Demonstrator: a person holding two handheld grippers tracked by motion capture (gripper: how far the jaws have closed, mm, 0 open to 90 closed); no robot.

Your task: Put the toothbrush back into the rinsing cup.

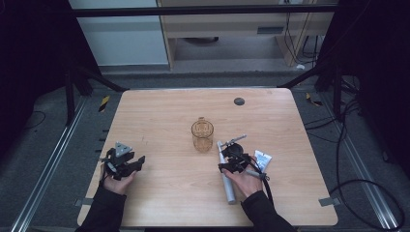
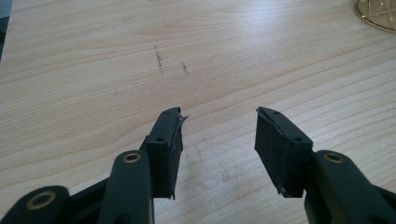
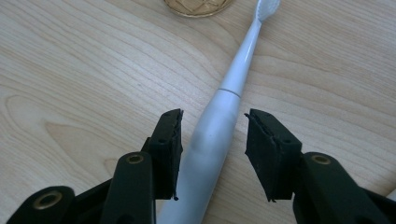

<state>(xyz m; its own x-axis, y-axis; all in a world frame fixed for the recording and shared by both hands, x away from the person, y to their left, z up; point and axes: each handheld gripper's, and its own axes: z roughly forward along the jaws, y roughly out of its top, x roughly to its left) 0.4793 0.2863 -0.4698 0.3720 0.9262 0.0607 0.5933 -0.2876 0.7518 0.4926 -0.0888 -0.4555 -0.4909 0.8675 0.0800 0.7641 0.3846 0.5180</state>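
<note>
A white electric toothbrush (image 1: 227, 186) lies flat on the wooden table (image 1: 164, 116), its brush head pointing toward an amber glass mug (image 1: 202, 135). My right gripper (image 1: 228, 159) is lowered over the handle. In the right gripper view the toothbrush (image 3: 238, 70) runs up between the jaws of my right gripper (image 3: 213, 115). The jaws stand on either side of the handle with a gap showing, so it is open. My left gripper (image 1: 138, 162) rests at the table's left, held in a hand. In its own view my left gripper (image 2: 222, 113) is open over bare wood.
A small white and blue tube (image 1: 262, 159) lies just right of the right hand. A dark round disc (image 1: 239, 101) sits near the far edge. The mug's base shows at the top of both gripper views (image 2: 378, 14) (image 3: 196, 5). Black frame bars and cables surround the table.
</note>
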